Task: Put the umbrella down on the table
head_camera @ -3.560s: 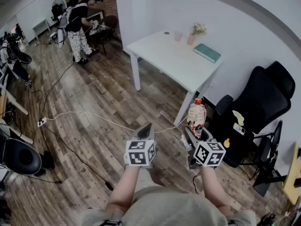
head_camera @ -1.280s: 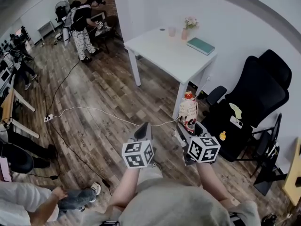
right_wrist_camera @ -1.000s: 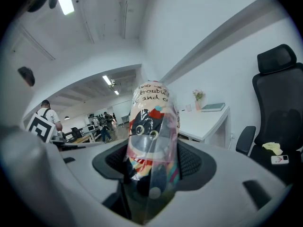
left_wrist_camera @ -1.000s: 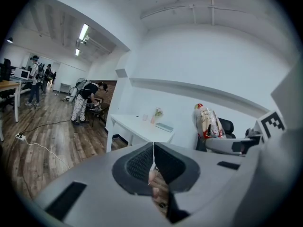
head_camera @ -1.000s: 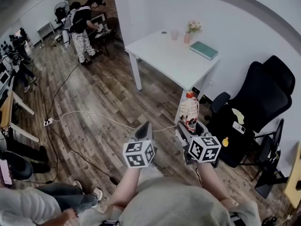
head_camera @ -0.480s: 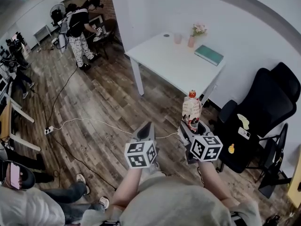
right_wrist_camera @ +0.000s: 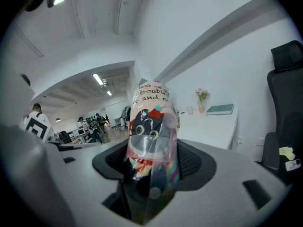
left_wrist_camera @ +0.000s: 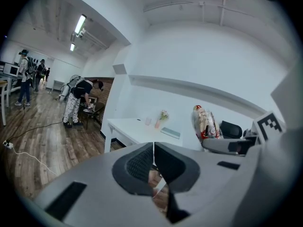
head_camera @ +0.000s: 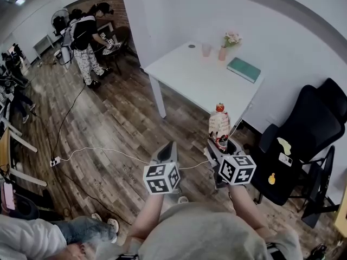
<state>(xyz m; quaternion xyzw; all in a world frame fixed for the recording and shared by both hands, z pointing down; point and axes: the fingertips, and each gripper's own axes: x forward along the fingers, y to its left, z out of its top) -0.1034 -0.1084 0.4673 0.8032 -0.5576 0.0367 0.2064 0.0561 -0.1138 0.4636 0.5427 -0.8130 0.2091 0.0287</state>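
Table [head_camera: 190, 76] draws nearer as you walk, your right gripper [head_camera: 220, 147] clamping the upright umbrella [head_camera: 219, 128], left gripper [head_camera: 168, 147] closed empty, so set-down looks close.

Glossy clear plastic wraps the umbrella [right_wrist_camera: 151, 126]; the table [head_camera: 190, 75] looks smooth, matt white.

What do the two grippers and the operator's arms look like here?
The left gripper and right gripper match: light grey moulded bodies that taper to fingers lined with dark textured pads. Each carries a white cube printed with black square markers. No cable shows on either. The person wears a greyish short-sleeved top; the forearms are uncovered.
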